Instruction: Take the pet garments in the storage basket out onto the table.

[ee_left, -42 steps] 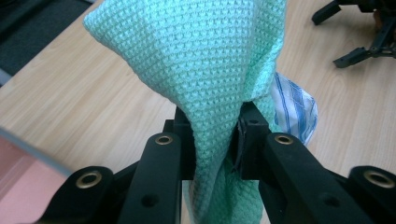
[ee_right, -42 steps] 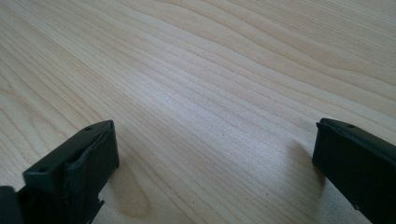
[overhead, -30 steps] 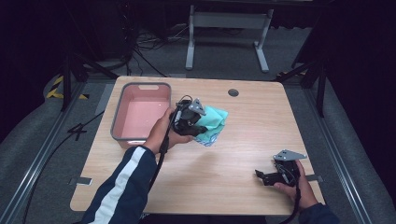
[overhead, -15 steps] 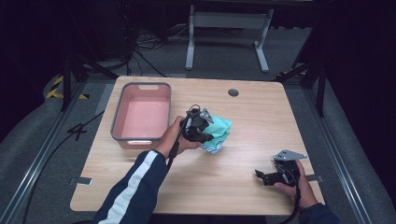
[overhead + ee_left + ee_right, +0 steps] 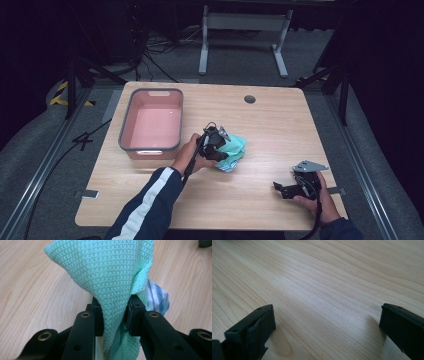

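Toward the left of the table (image 5: 260,200) sits a pink bin (image 5: 131,114), empty as far as the high view shows. Just right of it, near the table's middle, the left gripper (image 5: 220,147) has its jaws pinched tight on a fold of the green cloth (image 5: 110,277), the knit bunched between the pads; a blue-striped cloth (image 5: 157,298) lies against it underneath. The green cloth rests low on the wood, so the step in hand looks like taking hold of it to carry it off. Next the hand would need to lift clear of the striped piece and swing left over the bin's rim before letting go. At the near right, the right gripper (image 5: 289,189) rests on the table, jaws spread wide with nothing between them.
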A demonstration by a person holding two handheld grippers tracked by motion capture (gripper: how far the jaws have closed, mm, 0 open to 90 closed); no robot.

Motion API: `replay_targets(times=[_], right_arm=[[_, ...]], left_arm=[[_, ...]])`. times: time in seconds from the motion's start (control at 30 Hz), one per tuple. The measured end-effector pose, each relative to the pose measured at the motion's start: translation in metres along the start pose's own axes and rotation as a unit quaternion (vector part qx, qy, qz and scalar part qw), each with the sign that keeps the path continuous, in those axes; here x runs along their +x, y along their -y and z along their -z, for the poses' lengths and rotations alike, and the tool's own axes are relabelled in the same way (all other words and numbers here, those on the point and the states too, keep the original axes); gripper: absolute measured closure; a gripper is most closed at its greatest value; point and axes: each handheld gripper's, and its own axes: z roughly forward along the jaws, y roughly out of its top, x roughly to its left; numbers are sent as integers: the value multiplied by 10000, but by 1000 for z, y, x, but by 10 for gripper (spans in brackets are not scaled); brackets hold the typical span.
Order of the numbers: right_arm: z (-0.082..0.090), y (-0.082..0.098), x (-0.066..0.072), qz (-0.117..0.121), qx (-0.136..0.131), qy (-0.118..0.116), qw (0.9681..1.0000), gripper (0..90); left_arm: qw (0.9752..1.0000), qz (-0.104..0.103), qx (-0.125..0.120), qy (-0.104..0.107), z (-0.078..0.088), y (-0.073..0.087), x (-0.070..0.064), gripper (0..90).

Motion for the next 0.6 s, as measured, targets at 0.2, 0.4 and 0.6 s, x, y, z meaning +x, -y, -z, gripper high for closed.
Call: replay_targets(times=[0.2, 0.4, 0.6], right_arm=[[0, 0, 0, 1, 0, 1, 10000, 6], [0, 0, 0, 4, 0, 3, 10000, 6], [0, 0, 0, -8, -2, 2, 10000, 6]], left_arm=[[9999, 40, 103, -62, -11, 8, -2, 643], [9998, 175, 109, 6, -17, 14, 0, 522], [9997, 227, -45, -37, -12, 15, 0, 363]])
